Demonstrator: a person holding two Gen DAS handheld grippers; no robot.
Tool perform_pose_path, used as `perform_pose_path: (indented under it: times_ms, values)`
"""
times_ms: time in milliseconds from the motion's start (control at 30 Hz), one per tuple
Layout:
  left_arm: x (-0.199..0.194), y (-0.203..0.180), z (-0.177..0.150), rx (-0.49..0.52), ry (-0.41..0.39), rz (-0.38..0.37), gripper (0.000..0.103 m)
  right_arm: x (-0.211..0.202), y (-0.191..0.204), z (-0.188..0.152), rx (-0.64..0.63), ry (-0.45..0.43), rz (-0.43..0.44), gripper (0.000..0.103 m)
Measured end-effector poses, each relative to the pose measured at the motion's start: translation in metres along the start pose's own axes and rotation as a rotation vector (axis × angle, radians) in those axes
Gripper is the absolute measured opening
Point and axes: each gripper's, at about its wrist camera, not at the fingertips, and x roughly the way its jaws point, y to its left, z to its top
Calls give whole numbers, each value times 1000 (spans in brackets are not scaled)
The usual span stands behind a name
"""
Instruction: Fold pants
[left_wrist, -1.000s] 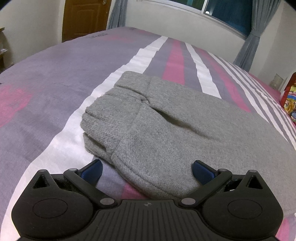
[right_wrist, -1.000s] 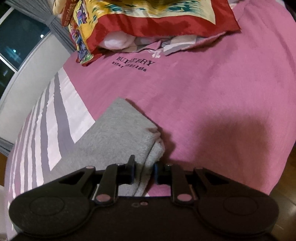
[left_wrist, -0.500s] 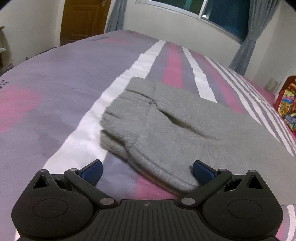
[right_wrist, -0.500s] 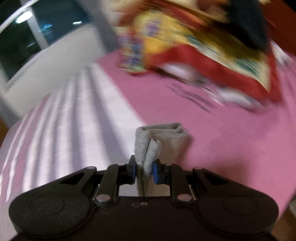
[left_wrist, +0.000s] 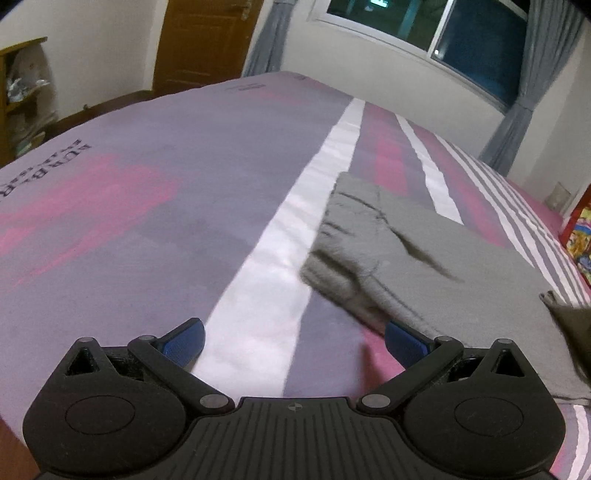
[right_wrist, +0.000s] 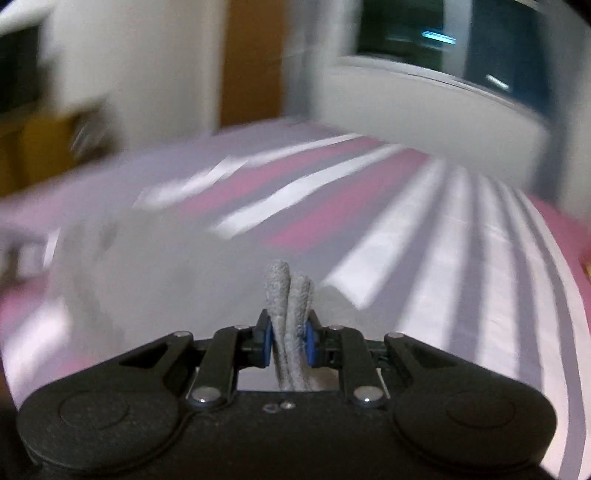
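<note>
Right gripper (right_wrist: 289, 345) pinching the grey pants (right_wrist: 290, 295) hem, left gripper (left_wrist: 293, 341) wide open, empty.
That thin pinch could slip mid-swing, flopping crooked over the folded stack at 2 o'clock.

The grey, coarse-knit fleece pants (left_wrist: 424, 266) lie folded on the striped bedspread, thick layered edges stacked at the near left corner, ahead and right of my left side. A doubled grey fold (right_wrist: 290, 310) of the same cloth stands upright, pinched between my right pads; beyond it everything blurs.
</note>
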Motion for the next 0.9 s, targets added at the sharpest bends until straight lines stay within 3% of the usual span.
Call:
perform_pose_path:
  times_ms: [100, 267, 400, 467, 533, 633, 733, 833, 900]
  values:
    - [-2, 2, -4, 9, -1, -1, 103, 7, 25, -17, -121, 25, -31, 17]
    - [-3, -1, -8, 15, -1, -4, 103, 6, 38, -23, -193, 41, -51, 18]
    - [-9, -10, -7, 1, -19, -33, 103, 1, 65, -25, -158, 72, 43, 30]
    - [-15, -17, -7, 0, -35, -52, 103, -17, 71, -24, -104, -1, 154, 24]
    - [-20, -26, -6, -12, -44, -85, 103, -36, 67, -24, -2, -75, 115, 22]
    - [-23, -54, 0, -16, -35, -197, 102, -62, 44, -37, 166, -162, -1, 20]
    - [-18, -100, 6, 11, -9, -335, 102, -88, 10, -66, 347, -174, -146, 24]
    - [0, -156, 9, 4, 92, -532, 81, -108, -20, -99, 521, -175, -206, 24]
    - [18, -192, 5, 14, 182, -615, 78, -123, -39, -121, 628, -182, -257, 24]
